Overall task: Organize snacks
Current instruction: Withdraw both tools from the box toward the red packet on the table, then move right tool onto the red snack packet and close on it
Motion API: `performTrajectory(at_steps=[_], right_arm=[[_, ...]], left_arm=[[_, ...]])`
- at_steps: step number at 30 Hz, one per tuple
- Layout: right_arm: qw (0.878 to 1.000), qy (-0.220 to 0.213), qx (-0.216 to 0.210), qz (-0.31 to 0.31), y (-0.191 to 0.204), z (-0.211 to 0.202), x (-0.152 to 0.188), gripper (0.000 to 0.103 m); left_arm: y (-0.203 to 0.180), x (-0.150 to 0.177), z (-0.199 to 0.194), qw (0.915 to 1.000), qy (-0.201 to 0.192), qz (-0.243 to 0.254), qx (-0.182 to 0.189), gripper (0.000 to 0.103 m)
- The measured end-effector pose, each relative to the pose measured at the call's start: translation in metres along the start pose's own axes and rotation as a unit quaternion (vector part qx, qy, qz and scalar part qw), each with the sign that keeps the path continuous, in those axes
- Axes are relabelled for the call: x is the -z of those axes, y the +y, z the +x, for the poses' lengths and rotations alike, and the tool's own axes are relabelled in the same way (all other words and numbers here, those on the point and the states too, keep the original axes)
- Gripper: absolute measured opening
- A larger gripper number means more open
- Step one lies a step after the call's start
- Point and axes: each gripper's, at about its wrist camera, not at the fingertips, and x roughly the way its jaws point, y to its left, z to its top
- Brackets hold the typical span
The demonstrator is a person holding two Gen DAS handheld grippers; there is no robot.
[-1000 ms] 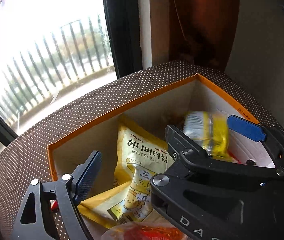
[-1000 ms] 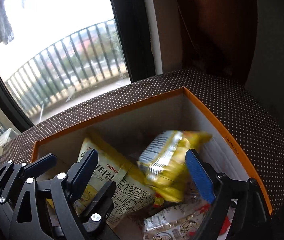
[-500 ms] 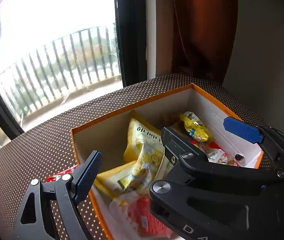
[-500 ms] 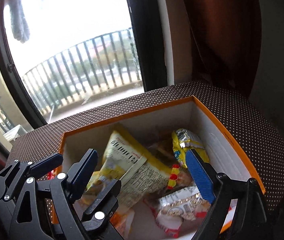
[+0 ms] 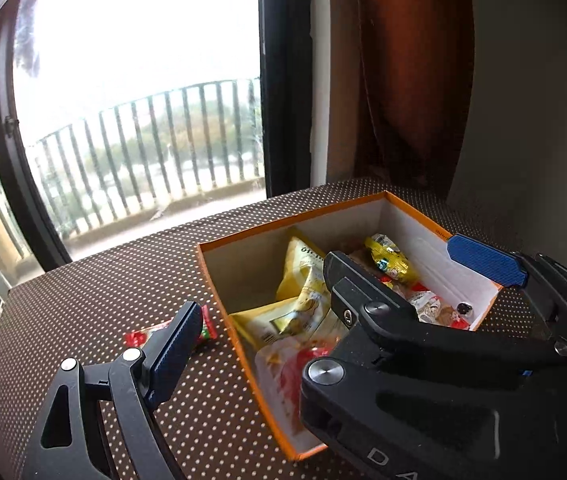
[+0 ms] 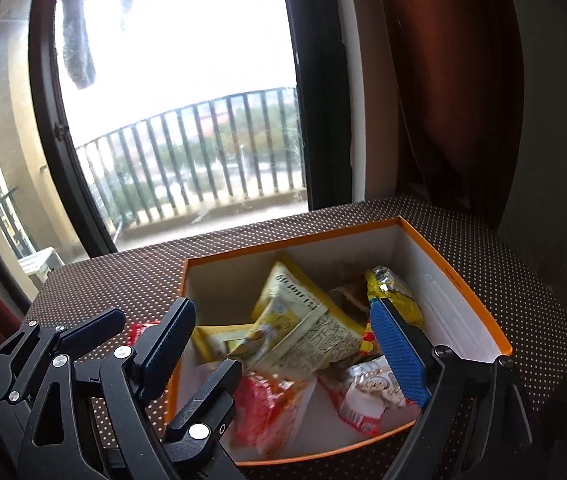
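An orange-rimmed cardboard box [image 6: 471,292] [image 5: 211,276] sits on a brown dotted tabletop and holds several snack packs. A small yellow packet [image 6: 393,296] [image 5: 389,258] lies at its far right, next to a large yellow chip bag [image 6: 303,320] [image 5: 303,276]. A red snack packet [image 5: 207,326] lies on the table left of the box, behind my left gripper's finger. My right gripper [image 6: 283,340] is open and empty above the box. My left gripper [image 5: 335,300] is open and empty, partly hidden by the right gripper's body.
A large window [image 6: 187,100] with balcony railings stands behind the table. A brown curtain [image 6: 443,80] hangs at the back right. The dotted tabletop [image 5: 103,288] spreads to the left of the box, and its edge [image 6: 555,320] curves close on the right.
The yellow packet dropped from my right gripper into the box. Both grippers pulled back and up, so the whole box and the red packet on the table came into view.
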Motion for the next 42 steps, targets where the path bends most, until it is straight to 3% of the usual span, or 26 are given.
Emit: performTrajectory(at_steps=[20, 33, 42], right_arm=[[0.996, -0.007, -0.067, -0.056, 0.071, -0.026, 0.039, 0.093], [0.992, 0.017, -0.103, -0.073, 0.117, 0.008, 0.061, 0.093], [0.991, 0.035, -0.111, -0.065, 0.148, 0.047, 0.062, 0.093]], left_arm=[[0.055, 0.059, -0.034, 0.9968, -0.017, -0.049, -0.060, 0.096], [0.112, 0.088, -0.017, 0.9952, 0.010, -0.069, -0.069, 0.097], [0.151, 0.086, 0.014, 0.9931, 0.040, -0.083, -0.073, 0.097]])
